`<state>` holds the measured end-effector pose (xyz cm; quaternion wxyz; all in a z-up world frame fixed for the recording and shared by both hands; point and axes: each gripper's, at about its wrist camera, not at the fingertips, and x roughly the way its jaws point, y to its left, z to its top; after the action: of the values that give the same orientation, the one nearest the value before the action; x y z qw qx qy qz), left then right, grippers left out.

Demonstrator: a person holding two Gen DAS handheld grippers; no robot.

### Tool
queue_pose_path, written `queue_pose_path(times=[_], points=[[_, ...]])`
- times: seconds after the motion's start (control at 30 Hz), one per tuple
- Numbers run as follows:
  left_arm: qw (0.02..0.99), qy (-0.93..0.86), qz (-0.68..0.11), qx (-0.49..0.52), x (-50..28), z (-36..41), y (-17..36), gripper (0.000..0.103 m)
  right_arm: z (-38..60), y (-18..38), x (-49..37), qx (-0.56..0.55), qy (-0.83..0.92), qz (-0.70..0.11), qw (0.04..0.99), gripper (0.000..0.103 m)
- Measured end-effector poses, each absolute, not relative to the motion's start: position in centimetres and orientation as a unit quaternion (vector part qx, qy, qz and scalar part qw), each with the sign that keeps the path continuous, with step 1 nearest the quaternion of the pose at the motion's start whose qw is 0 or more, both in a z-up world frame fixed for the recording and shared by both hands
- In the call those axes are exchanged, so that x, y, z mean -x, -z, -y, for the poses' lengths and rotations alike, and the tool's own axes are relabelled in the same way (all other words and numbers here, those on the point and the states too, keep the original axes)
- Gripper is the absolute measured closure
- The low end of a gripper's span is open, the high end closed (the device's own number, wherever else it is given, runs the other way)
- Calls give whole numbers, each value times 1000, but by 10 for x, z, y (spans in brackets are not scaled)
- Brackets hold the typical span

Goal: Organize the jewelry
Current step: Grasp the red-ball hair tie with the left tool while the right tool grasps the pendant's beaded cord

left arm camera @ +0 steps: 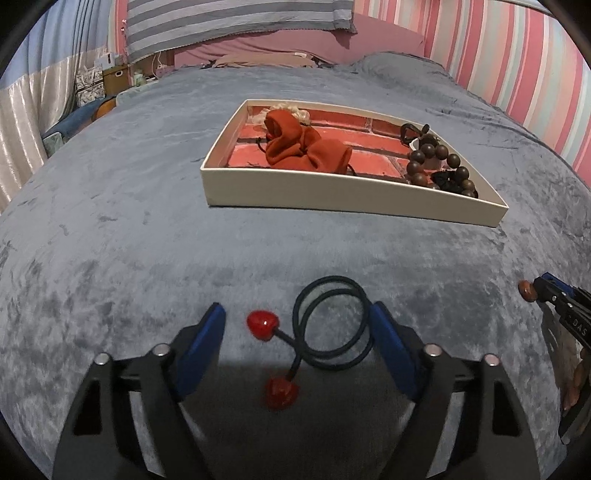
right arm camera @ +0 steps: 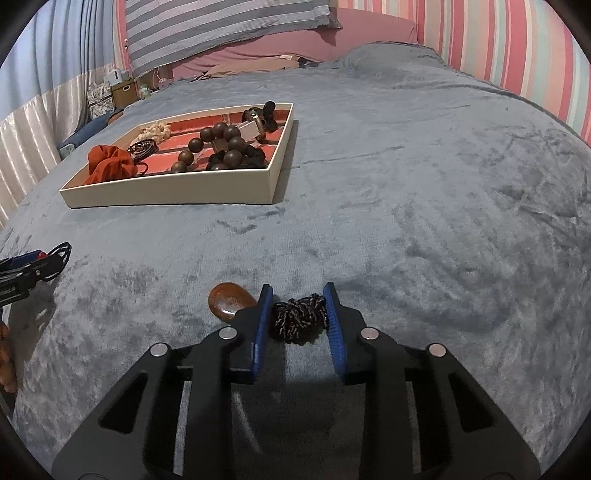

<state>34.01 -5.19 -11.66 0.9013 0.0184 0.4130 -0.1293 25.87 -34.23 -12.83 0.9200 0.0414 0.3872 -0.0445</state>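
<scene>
A white tray (left arm camera: 332, 199) with a red brick-pattern floor lies on the bed; it holds a rust-red scrunchie (left arm camera: 295, 144) and a brown bead bracelet (left arm camera: 439, 166). My left gripper (left arm camera: 297, 317) is open around a dark hair tie (left arm camera: 332, 325) with two red heart beads (left arm camera: 262, 325) lying on the blanket. In the right wrist view my right gripper (right arm camera: 297, 301) has its pads against a bundled dark braided cord (right arm camera: 299, 317), with its brown stone pendant (right arm camera: 229, 301) lying just left of the left finger. The tray (right arm camera: 177, 190) is far left there.
The grey-blue blanket (right arm camera: 406, 221) covers the bed. A striped pillow (left arm camera: 236, 26) and pink headboard stand at the back, boxes (left arm camera: 114, 75) beside the bed at far left. The right gripper (left arm camera: 554, 299) shows at the left view's right edge.
</scene>
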Motion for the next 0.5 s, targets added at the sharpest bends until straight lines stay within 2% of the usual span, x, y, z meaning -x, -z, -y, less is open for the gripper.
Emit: queue_pose_path(times=[0.1, 0.23, 0.37, 0.43, 0.5], points=[[902, 131, -411, -19, -339, 53, 117, 38, 341, 128, -259, -38, 44, -388, 920, 77], [903, 137, -407, -17, -337, 52, 116, 60, 339, 128, -259, -33, 45, -387, 920, 78], [902, 143, -408, -10, -335, 50, 115, 74, 338, 128, -259, -32, 43, -387, 921, 79], [901, 147, -408, -9, -334, 50, 115, 84, 338, 128, -259, -33, 43, -387, 921, 79], [901, 150, -406, -9, -333, 50, 114, 85, 338, 128, -258, -33, 42, -386, 921, 80]])
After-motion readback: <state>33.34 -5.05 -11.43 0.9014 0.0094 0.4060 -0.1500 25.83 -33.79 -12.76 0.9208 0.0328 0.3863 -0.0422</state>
